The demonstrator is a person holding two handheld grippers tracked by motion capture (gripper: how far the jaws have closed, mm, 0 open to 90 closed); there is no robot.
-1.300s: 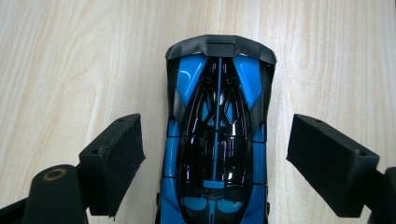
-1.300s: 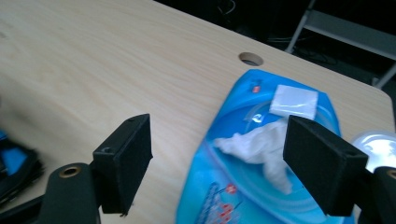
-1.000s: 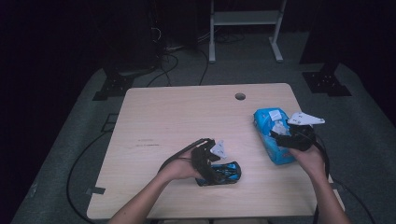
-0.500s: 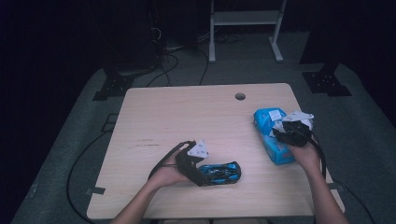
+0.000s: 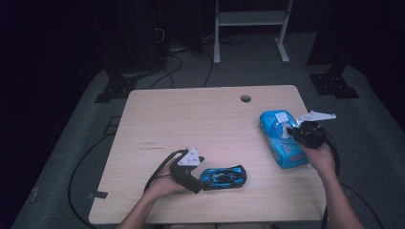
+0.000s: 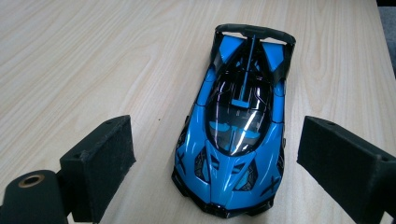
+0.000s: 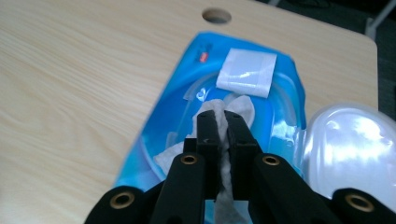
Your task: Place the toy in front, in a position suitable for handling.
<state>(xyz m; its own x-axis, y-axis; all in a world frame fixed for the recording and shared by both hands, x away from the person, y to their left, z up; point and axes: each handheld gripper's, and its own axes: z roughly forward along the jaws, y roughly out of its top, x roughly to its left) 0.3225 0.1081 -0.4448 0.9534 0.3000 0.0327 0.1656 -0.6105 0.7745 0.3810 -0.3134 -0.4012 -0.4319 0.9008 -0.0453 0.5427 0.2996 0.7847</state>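
Observation:
A blue and black toy car (image 5: 222,177) lies near the table's front edge. Its nose sits between the pads of my left gripper (image 6: 217,140), which has been opening and stands open; the pads are clear of the car (image 6: 238,135). From above, the left gripper (image 5: 201,180) lies just left of the car. At the right edge rests a blue wet-wipe pack (image 5: 282,143). My right gripper (image 7: 219,119) has just been closing and is shut on a white wipe (image 7: 238,105) sticking out of the pack (image 7: 280,116). That gripper (image 5: 293,131) is over the pack's middle.
The light wooden table (image 5: 191,119) has a round cable hole (image 5: 245,98) near its far edge. A white flap (image 7: 245,72) is on the pack's top. A clear rounded plastic piece (image 7: 350,144) lies right of the pack. Dark floor, cables and stands surround the table.
The left gripper has drawn back to the left, off the car. The right gripper has moved onto the pack and closed on the wipe.

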